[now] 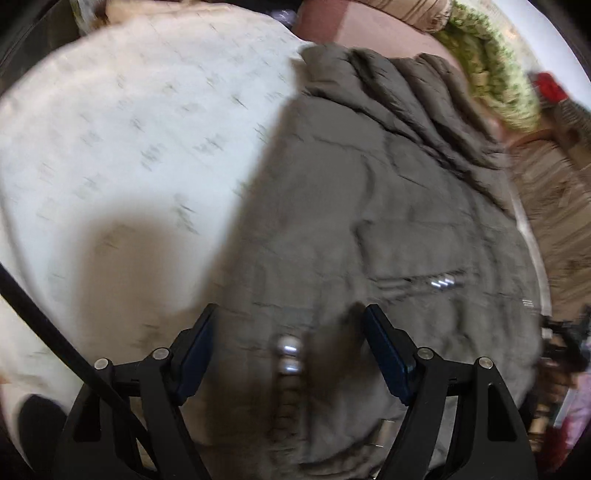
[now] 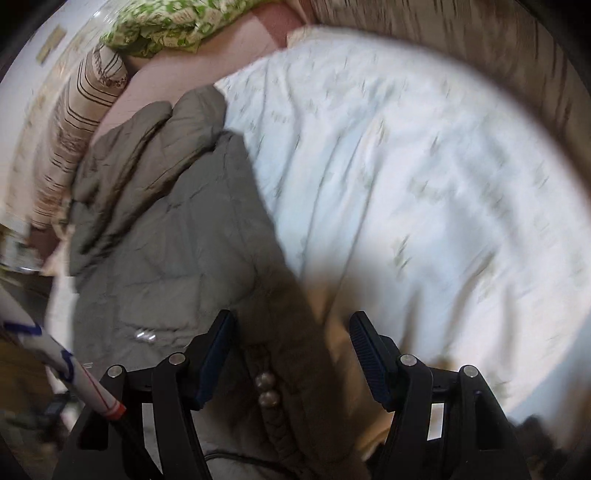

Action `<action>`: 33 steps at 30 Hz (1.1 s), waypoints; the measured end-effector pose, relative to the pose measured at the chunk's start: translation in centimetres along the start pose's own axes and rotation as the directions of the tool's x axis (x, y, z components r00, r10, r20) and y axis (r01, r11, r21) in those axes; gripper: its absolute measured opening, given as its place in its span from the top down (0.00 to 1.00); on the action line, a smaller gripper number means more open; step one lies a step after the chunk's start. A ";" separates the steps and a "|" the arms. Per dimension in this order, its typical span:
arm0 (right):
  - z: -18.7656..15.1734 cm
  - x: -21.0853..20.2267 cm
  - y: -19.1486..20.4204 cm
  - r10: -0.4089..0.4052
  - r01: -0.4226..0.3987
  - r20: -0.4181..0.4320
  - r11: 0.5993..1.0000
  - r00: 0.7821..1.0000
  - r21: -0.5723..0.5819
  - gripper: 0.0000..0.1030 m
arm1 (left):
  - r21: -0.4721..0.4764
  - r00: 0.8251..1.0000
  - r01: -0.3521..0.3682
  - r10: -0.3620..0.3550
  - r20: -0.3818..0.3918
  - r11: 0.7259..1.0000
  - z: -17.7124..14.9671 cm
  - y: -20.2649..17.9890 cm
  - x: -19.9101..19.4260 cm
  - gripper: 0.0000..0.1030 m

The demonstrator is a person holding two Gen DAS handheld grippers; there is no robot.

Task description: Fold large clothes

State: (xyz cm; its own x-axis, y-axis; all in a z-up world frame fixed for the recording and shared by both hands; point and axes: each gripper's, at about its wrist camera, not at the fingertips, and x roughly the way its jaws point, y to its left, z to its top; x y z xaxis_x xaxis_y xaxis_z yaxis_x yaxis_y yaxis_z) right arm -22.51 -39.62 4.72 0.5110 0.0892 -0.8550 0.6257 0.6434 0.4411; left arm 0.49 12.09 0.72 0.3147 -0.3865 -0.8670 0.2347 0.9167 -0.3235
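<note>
Through the left wrist camera we see our left gripper (image 1: 288, 325) with its jaws standing wide apart and nothing pinched between them; the blue pads (image 1: 384, 350) hang clear above the cloth. Below lies the grey-brown padded jacket (image 1: 369, 206), spread over the right half of the picture on a white bedspread (image 1: 129, 129) with small faint marks. Two shiny snap buttons (image 1: 290, 354) show in the gap between our fingers, on the jacket's near edge, and a short metallic zip pull (image 1: 441, 282) glints further right. Beyond the jacket's far end we make out a pink sheet (image 1: 376, 33) and a green-patterned pillow (image 1: 491, 81). The picture is blurred. Through the right wrist camera our right gripper (image 2: 291, 328) is likewise well open and holds nothing. Here the jacket (image 2: 173, 221) lies to the left, its dark edge running down between our fingers, with the two snap buttons (image 2: 266, 389) there as well. The white bedspread (image 2: 424, 177) fills the right side, and a striped cushion (image 2: 74, 129) sits beside the jacket's far left.
</note>
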 end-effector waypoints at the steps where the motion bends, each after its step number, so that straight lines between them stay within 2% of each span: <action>1: -0.2 0.2 -0.3 0.039 -0.039 -0.012 0.999 0.999 0.017 0.33 | 0.011 1.000 0.010 -0.010 0.006 1.000 -0.2 -0.2 -0.1 0.26; 3: -0.5 0.1 -0.6 0.075 -0.075 -0.016 0.997 0.997 0.025 0.36 | 0.016 0.996 0.090 -0.090 -0.013 0.996 -0.8 -0.5 -0.3 0.26; 7: -1.5 0.1 -1.0 0.179 -0.175 -0.063 0.982 0.982 0.067 0.47 | 0.012 0.984 0.177 -0.176 -0.029 0.984 -2.3 -0.2 -0.8 0.26; 11: -3.1 -0.4 -1.2 0.214 -0.208 -0.082 0.975 0.973 0.081 0.50 | -0.021 0.963 0.265 -0.266 -0.043 0.964 -4.2 0.3 -1.3 0.26; 16: -5.2 -1.0 -0.9 0.226 -0.220 -0.101 0.973 0.969 0.065 0.52 | -0.039 0.951 0.307 -0.309 -0.028 0.951 -6.1 0.4 -1.6 0.26; 19: -6.4 -1.4 -0.6 0.220 -0.217 -0.116 0.976 0.969 0.035 0.53 | -0.048 0.945 0.326 -0.327 -0.022 0.944 -6.6 0.2 -1.7 0.26; 22: -7.4 -1.5 0.0 0.208 -0.210 -0.132 0.978 0.969 0.002 0.56 | -0.029 0.947 0.319 -0.320 -0.018 0.947 -6.6 -0.6 -1.8 0.26; 23: -7.8 -1.6 0.3 0.204 -0.207 -0.134 0.978 0.970 -0.012 0.58 | -0.022 0.953 0.303 -0.303 -0.013 0.953 -6.6 -0.9 -1.9 0.36; 24: -8.1 -1.6 0.5 0.203 -0.207 -0.130 0.978 0.971 -0.020 0.61 | -0.017 0.957 0.289 -0.289 -0.011 0.957 -6.6 -0.9 -1.9 0.50; 26: -8.4 -1.8 0.7 0.209 -0.214 -0.121 0.976 0.970 -0.033 0.66 | -0.012 0.970 0.245 -0.245 -0.010 0.970 -6.4 -1.2 -1.9 0.63; 30: -8.7 -1.5 0.6 0.215 -0.219 -0.106 0.975 0.971 -0.022 0.68 | -0.041 0.971 0.238 -0.239 -0.009 0.970 -6.6 -0.5 -1.5 0.62; 33: -9.1 -0.8 0.5 0.200 -0.203 -0.104 0.979 0.974 -0.017 0.67 | -0.053 0.975 0.221 -0.222 -0.018 0.974 -7.0 -0.7 -1.1 0.57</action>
State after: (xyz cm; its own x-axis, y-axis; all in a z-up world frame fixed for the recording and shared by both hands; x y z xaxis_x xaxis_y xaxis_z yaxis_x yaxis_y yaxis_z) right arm -27.96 -32.47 3.18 0.5621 0.2945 -0.7729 0.4986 0.6248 0.6008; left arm -6.44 12.56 -0.71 0.2385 -0.5786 -0.7800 0.2495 0.8127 -0.5265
